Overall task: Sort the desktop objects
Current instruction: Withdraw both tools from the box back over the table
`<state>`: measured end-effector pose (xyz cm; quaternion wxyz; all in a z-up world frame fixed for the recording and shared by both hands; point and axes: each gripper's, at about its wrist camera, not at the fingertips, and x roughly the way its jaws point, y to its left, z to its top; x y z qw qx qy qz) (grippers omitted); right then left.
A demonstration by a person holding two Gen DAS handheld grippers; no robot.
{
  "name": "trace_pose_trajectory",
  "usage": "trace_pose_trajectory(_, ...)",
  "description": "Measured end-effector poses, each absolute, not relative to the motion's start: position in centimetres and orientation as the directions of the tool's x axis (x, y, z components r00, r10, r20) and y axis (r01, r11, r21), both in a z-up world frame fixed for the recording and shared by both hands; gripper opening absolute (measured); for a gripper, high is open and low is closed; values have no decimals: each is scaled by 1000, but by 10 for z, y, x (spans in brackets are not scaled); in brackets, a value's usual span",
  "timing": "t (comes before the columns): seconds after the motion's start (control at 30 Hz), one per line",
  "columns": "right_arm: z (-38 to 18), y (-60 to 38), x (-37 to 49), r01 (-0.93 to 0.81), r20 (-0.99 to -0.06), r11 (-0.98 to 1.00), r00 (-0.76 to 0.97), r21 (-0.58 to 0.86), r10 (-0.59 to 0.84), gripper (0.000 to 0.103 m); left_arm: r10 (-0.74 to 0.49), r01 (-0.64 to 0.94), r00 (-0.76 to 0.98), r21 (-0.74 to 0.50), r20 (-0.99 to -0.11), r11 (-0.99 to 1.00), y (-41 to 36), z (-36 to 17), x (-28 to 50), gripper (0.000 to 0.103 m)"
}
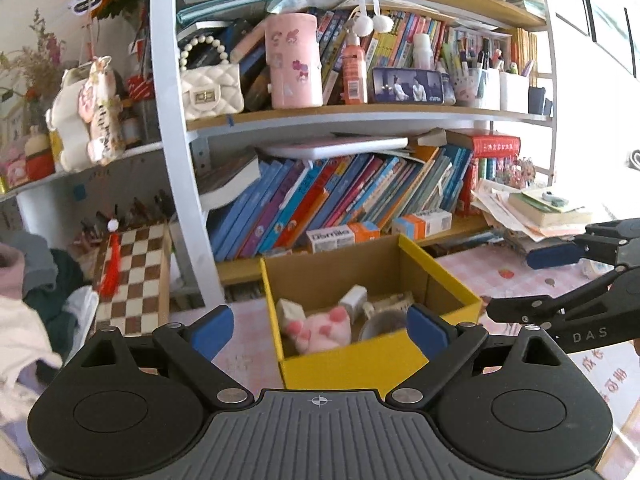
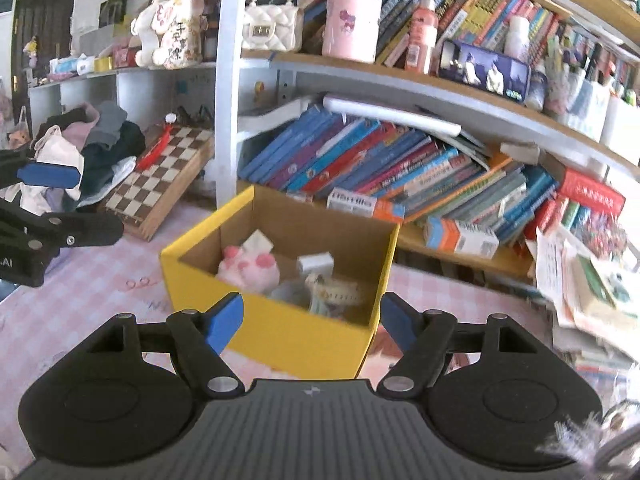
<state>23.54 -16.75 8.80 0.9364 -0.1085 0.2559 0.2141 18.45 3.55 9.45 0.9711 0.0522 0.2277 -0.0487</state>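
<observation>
A yellow cardboard box (image 1: 360, 364) (image 2: 288, 340) stands on the pink checked tablecloth in front of the bookshelf. Inside lie a pink and white plush toy (image 1: 320, 330) (image 2: 250, 268), a small white block (image 1: 354, 298) (image 2: 316, 262) and other small items. My left gripper (image 1: 320, 334) is open just before the box's near wall, with nothing between its blue pads. My right gripper (image 2: 310, 320) is open too, above the box's near corner, and empty. Each gripper shows in the other's view, the right gripper (image 1: 516, 280) at the right edge and the left gripper (image 2: 80, 200) at the left edge.
Behind the box runs a bookshelf (image 1: 344, 200) with leaning books and small cartons. A chessboard (image 1: 134, 276) (image 2: 160, 176) leans at the left beside a pile of clothes (image 2: 88, 148). A stack of papers and books (image 1: 532, 208) (image 2: 588, 284) lies at the right.
</observation>
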Motion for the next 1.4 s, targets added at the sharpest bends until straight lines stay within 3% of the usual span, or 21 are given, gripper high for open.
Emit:
trace_pose_trajectory(0.3, 72, -174, 187, -414, -509, 906, 801, -91, 314, 74, -62, 99, 886, 57, -459, 993, 37, 81, 148, 95)
trace_pose_trajectory(0.57, 54, -187, 154, -368, -501, 927, 815, -64, 289, 81, -43, 68, 878, 35, -477, 997, 36, 64, 122, 95)
trace_pose_trajectory(1.17, 3, -196, 107, -337, -613, 941, 750, -30, 249, 92, -38, 88, 831, 64, -556, 994, 24, 25, 89, 95)
trace_pose_trajectory(1.4, -9, -179, 101, -376, -653, 922, 721, -90, 230, 92, -64, 136, 803, 77, -592, 988, 10, 7, 84, 95)
